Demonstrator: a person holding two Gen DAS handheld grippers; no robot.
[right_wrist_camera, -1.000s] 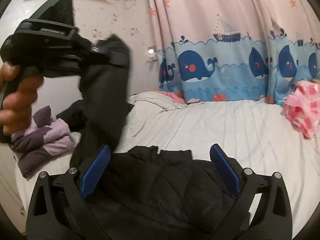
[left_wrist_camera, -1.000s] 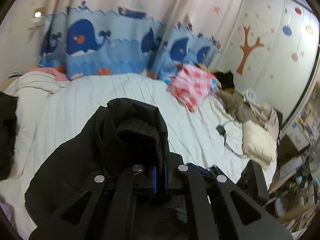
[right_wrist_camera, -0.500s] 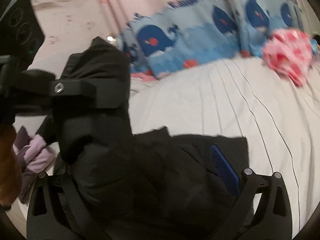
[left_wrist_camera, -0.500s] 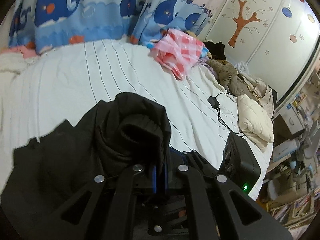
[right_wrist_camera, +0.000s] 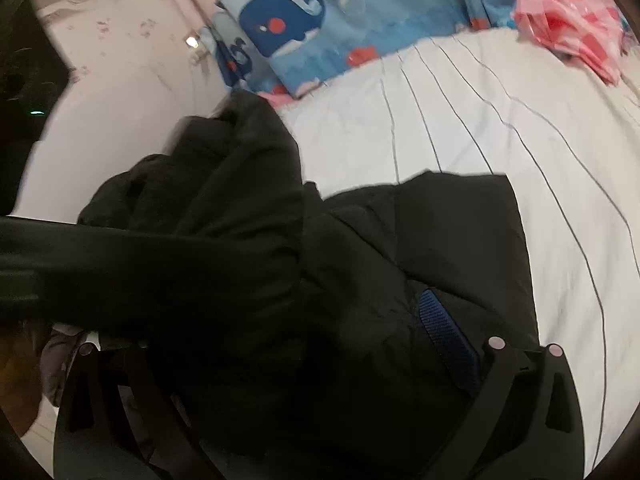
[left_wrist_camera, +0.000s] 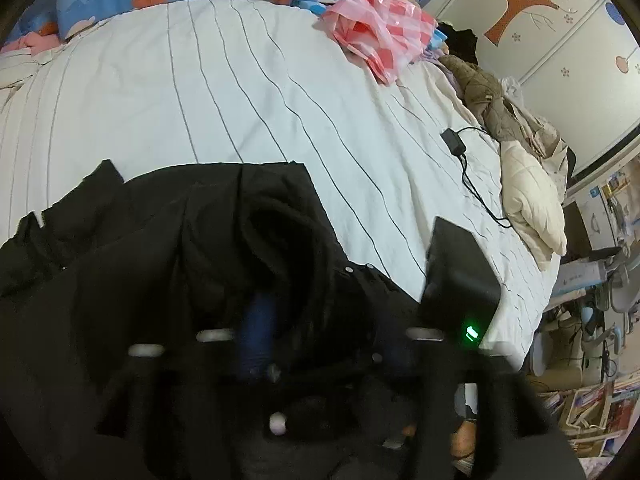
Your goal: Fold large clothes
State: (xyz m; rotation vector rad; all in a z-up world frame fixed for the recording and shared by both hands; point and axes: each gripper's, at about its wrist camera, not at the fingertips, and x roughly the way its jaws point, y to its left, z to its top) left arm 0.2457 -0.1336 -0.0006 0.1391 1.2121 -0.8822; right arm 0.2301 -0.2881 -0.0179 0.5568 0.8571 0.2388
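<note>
left gripper point(left_wrist_camera: 264, 332) blurred, its blue pad buried in a bunched fold of the black coat point(right_wrist_camera: 400, 264); cannot tell how far it is parted. right gripper point(right_wrist_camera: 276, 344) spread wide, coat draped between its fingers on the striped bed point(left_wrist_camera: 240, 92). pink checked bag point(right_wrist_camera: 572, 24) far ahead-right.

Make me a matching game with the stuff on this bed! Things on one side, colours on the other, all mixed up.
Things:
1. jacket
2. plastic bag
3. bed sheet
4. curtain whale

Colours:
A. white with thin dark stripes
B. dark blue
C. black
D. pink and red checks

Pairs: 1-C, 2-D, 3-A, 4-B
</note>
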